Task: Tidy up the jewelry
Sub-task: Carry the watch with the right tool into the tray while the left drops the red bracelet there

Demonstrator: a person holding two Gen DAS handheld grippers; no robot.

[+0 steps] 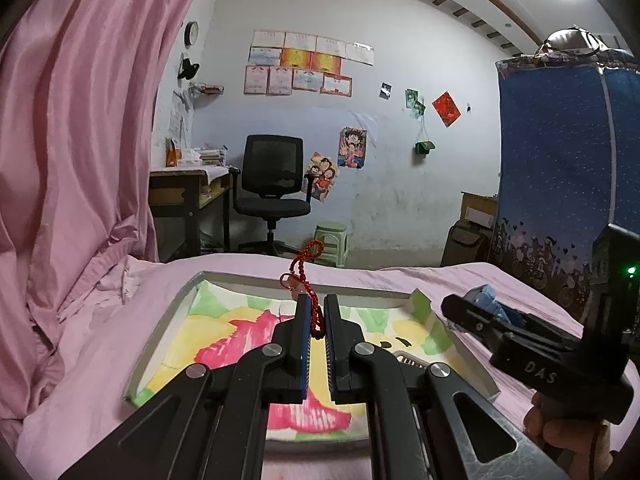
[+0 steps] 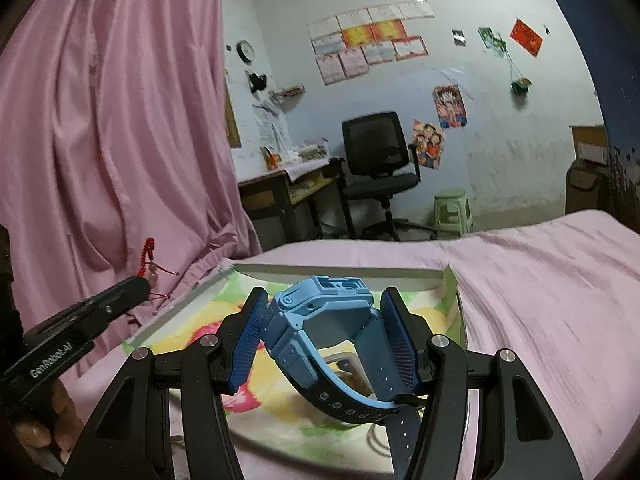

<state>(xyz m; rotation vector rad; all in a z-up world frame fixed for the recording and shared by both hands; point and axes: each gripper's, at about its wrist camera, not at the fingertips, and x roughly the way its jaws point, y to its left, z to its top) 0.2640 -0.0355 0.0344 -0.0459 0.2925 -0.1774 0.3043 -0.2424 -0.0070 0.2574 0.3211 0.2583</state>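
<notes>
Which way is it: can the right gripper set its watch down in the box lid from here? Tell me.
Probably yes. The right gripper is shut on the blue watch directly above the box lid, whose colourful floor below looks bare. The left gripper, holding the red bracelet, sits off to the side.

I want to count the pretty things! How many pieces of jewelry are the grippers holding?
2. A red beaded bracelet is pinched in the left gripper; a blue watch sits in the right gripper. Both hang over the colourful box. More may be hidden inside.
</notes>
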